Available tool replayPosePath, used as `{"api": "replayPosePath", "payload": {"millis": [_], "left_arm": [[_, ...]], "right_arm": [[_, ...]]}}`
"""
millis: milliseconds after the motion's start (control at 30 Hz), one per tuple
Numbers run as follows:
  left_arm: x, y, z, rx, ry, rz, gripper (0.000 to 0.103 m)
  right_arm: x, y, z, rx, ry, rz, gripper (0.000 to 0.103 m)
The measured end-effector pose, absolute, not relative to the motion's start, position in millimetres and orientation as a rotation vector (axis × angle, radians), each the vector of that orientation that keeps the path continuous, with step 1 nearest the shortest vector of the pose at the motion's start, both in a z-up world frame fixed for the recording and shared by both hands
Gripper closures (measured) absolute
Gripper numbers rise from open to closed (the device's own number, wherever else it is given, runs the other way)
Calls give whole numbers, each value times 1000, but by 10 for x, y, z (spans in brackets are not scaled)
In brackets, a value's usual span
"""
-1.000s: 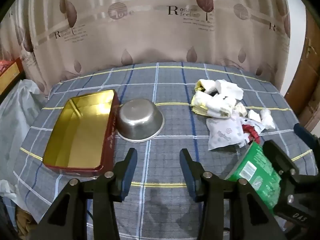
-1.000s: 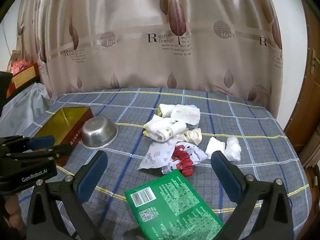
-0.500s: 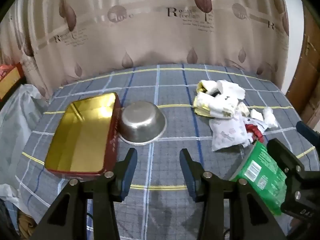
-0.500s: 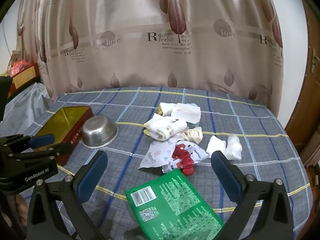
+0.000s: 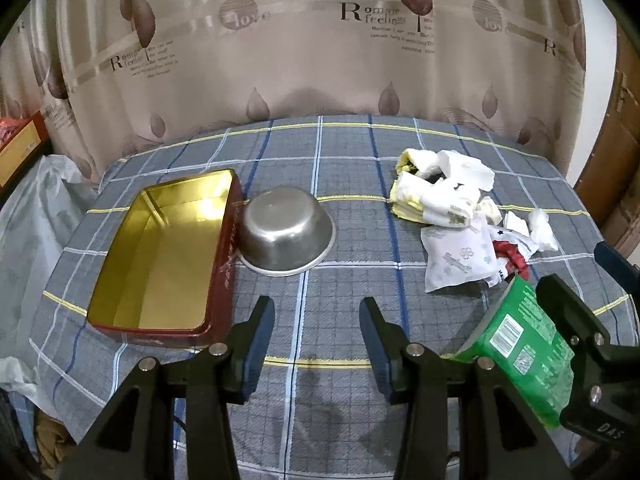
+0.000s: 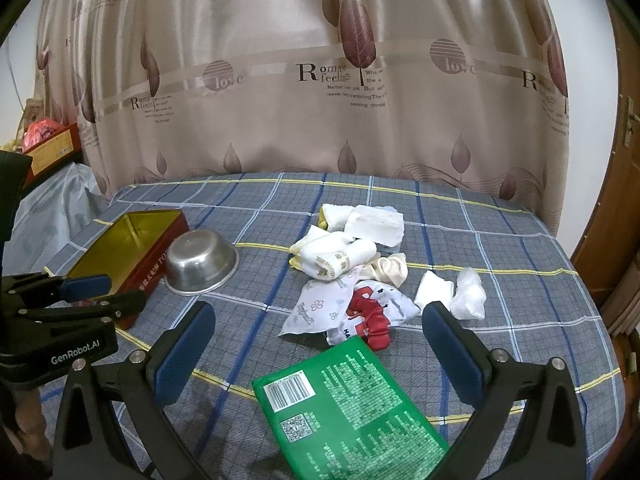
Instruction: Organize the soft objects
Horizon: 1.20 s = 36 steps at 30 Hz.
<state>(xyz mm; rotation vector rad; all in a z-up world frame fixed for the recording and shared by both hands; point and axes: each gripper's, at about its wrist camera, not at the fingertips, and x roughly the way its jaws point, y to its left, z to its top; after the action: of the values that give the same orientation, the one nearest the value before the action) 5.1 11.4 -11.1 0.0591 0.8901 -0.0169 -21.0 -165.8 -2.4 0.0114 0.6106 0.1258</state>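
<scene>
A heap of soft white and cream cloths [image 6: 344, 256] with a red piece [image 6: 374, 320] lies mid-table; it shows at the right in the left wrist view [image 5: 444, 204]. An open red tin with a gold inside [image 5: 160, 256] and an upturned steel bowl [image 5: 286, 236] stand at the left. My left gripper [image 5: 316, 328] is open and empty, above bare cloth in front of the bowl. My right gripper [image 6: 316, 340] is open wide and empty, above a green packet [image 6: 348, 404], short of the heap.
The table has a blue-grey checked cloth [image 5: 348, 160] and a curtain [image 6: 320, 80] behind it. A wooden door [image 6: 624, 184] is at the right. Plastic sheeting [image 5: 28, 208] and a red box [image 6: 48, 140] are off the table's left.
Both grippers have drawn back and risen slightly, so the table looks a little farther. Neither jaw opening has changed and nothing on the table moved.
</scene>
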Motion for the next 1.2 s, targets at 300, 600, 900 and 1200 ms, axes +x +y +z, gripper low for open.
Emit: {"api": "replayPosePath", "payload": {"millis": [300,600,900,1200], "left_arm": [[74,129,-141,58,899,-1,58],[61,136,-152,67,899,3,58],[45,148,-141,68,902,0,58],[53,144,-143,67,903,1,58]], "right_arm": [[-214,-1657,-42,12,615,127,0],[-219,-1653,-31,12,617,126,0],[-226,-1636,-56,9,619,128,0],[-222,-1629,-61,5,619,129,0]]}}
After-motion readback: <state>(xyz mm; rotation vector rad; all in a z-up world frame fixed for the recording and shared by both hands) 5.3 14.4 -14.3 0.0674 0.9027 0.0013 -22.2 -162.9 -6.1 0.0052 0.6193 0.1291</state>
